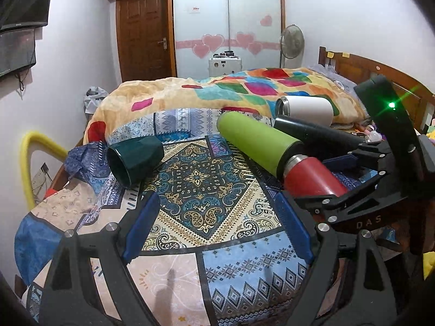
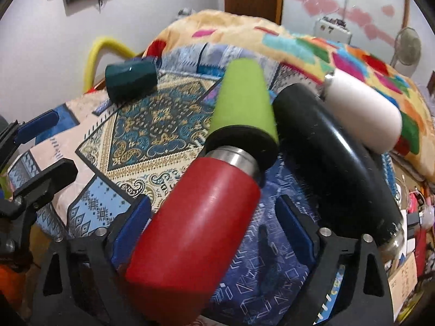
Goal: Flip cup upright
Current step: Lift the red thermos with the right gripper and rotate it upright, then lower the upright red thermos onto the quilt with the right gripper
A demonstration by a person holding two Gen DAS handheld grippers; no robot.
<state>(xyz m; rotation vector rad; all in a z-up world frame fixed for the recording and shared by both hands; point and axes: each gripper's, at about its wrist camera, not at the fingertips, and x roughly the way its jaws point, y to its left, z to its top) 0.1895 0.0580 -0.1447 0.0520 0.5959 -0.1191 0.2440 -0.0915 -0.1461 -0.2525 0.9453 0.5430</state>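
Several cups lie on their sides on the patterned bedspread (image 1: 198, 190). A red cup (image 2: 195, 231) with a steel rim lies between the open fingers of my right gripper (image 2: 214, 217), touching the left pad; it also shows in the left wrist view (image 1: 312, 176). Its mouth meets a lime green flask (image 2: 242, 103) (image 1: 258, 141). A black flask (image 2: 334, 157) and a white cup (image 2: 361, 108) lie to the right. A dark green cup (image 1: 136, 160) (image 2: 130, 77) lies far left. My left gripper (image 1: 217, 231) is open and empty over the bedspread.
A colourful quilt (image 1: 217, 92) is heaped behind the cups. A yellow foam tube (image 1: 30, 163) stands at the bed's left edge. A wooden headboard (image 1: 367, 68) is at the right. A door, a wardrobe and a fan stand behind.
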